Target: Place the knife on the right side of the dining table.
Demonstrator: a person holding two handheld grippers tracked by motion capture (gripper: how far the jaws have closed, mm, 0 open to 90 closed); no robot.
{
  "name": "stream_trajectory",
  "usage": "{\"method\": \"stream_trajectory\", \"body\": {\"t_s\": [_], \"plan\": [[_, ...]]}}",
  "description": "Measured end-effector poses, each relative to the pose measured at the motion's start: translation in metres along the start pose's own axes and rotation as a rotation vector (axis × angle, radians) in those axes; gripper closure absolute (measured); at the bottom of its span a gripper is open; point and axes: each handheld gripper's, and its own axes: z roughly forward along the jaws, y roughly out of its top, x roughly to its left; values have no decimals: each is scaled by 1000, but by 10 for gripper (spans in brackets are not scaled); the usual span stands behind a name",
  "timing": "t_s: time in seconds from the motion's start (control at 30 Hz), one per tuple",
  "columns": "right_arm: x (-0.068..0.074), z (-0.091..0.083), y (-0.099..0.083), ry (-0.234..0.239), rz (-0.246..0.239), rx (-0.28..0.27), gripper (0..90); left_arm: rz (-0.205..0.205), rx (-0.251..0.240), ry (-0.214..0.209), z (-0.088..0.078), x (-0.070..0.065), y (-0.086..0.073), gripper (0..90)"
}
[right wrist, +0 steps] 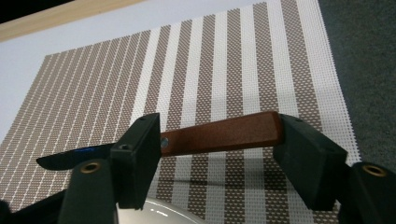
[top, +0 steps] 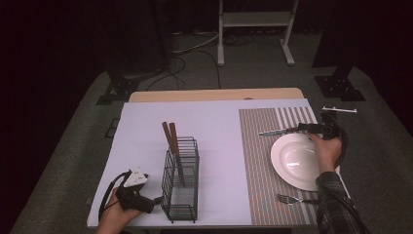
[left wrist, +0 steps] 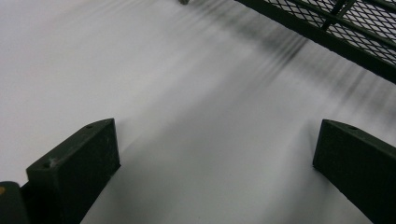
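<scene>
A knife with a reddish-brown handle [right wrist: 224,135] lies on the striped placemat [right wrist: 210,70], just beyond the white plate [top: 297,161]. My right gripper [right wrist: 217,140] sits low over it with its jaws apart; the handle runs across the gap from one jaw to the other and the blade sticks out past the left jaw. The pads do not press on it. In the high view the right gripper [top: 298,129] is at the plate's far rim, with the knife [top: 273,131] pointing left. My left gripper [left wrist: 215,135] rests open above the white table cover with nothing between its jaws.
A black wire basket [top: 181,180] stands right next to the left gripper [top: 155,200], with two wooden-handled utensils [top: 170,136] upright in it. A fork [top: 292,199] lies on the placemat [top: 258,161] near the plate's front rim. The basket's mesh base [left wrist: 336,28] crosses the left gripper view's upper right.
</scene>
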Motion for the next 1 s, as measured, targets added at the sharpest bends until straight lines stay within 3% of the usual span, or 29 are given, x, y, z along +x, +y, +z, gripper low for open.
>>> {"method": "stream_trajectory", "body": {"t_s": [0.2,0.53,0.83,0.87,1.0], "plan": [[-1,1,0,-10,14,16,290,0,0,0,0,0,0,0],[-3,-7,-1,-7,23,-11,281,-1,1,-1,0,0,0,0],[6,-22,-1,28,-41,-57,244,1,1,0,0,0,0,0],[9,-25,-1,43,-55,-63,184,0,1,0,0,0,0,0],[17,-29,-2,56,-94,-77,111,0,0,-1,0,0,0,0]]}}
